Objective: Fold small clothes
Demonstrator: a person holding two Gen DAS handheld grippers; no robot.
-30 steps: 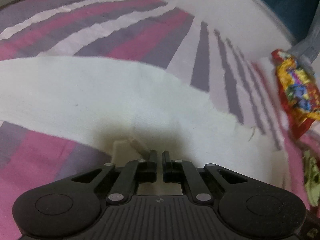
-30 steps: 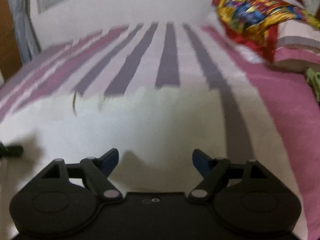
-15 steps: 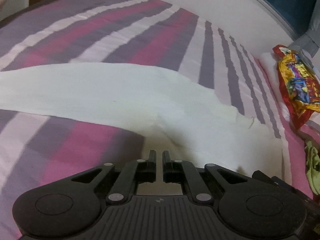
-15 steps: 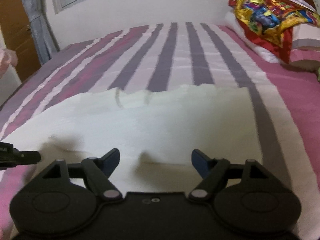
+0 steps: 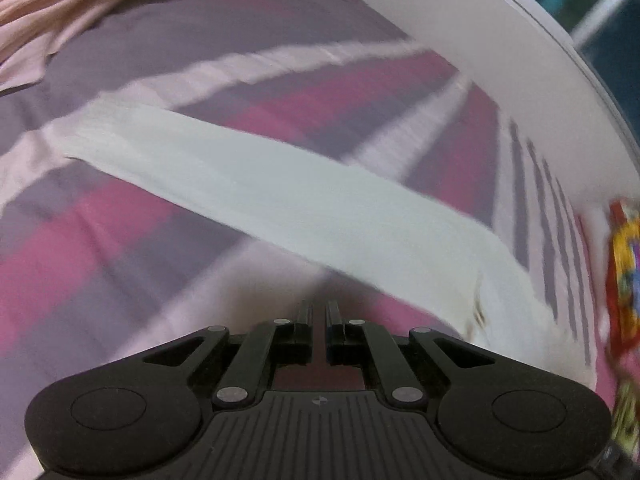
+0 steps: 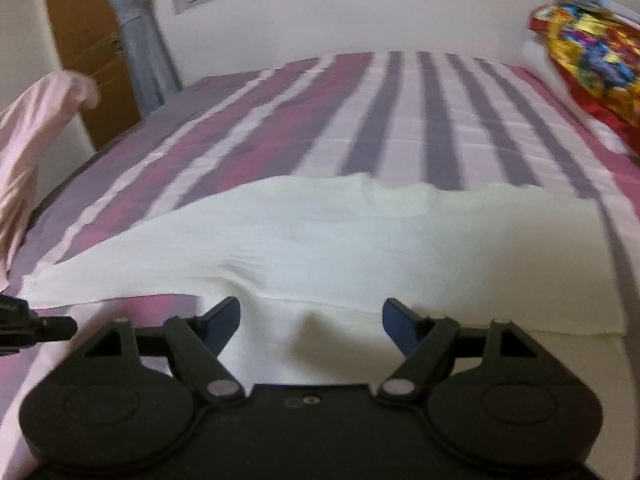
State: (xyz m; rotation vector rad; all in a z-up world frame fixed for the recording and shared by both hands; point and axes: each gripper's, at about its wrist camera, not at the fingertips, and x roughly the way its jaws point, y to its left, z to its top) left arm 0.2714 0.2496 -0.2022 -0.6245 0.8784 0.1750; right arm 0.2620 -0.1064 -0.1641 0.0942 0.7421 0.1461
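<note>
A white cloth (image 6: 360,248) lies folded in a long band on the striped bed; in the left wrist view the cloth (image 5: 280,200) runs diagonally from upper left to lower right. My left gripper (image 5: 319,320) is shut, with nothing visible between its fingers, just short of the cloth's near edge over the bedsheet. My right gripper (image 6: 311,314) is open and empty, its fingers over the cloth's near edge, where two layers show. The left gripper's tip (image 6: 36,326) shows at the left edge of the right wrist view.
The bed has a pink, purple and white striped sheet (image 6: 400,112). A colourful red and yellow bundle (image 6: 592,60) lies at the far right, seen also in the left wrist view (image 5: 624,276). A pale pink garment (image 6: 32,136) hangs at the left. A white wall (image 6: 320,20) lies beyond.
My left gripper has drawn back off the white cloth and stays shut. The cloth now lies as a narrower folded band. My right gripper has also pulled back, still open.
</note>
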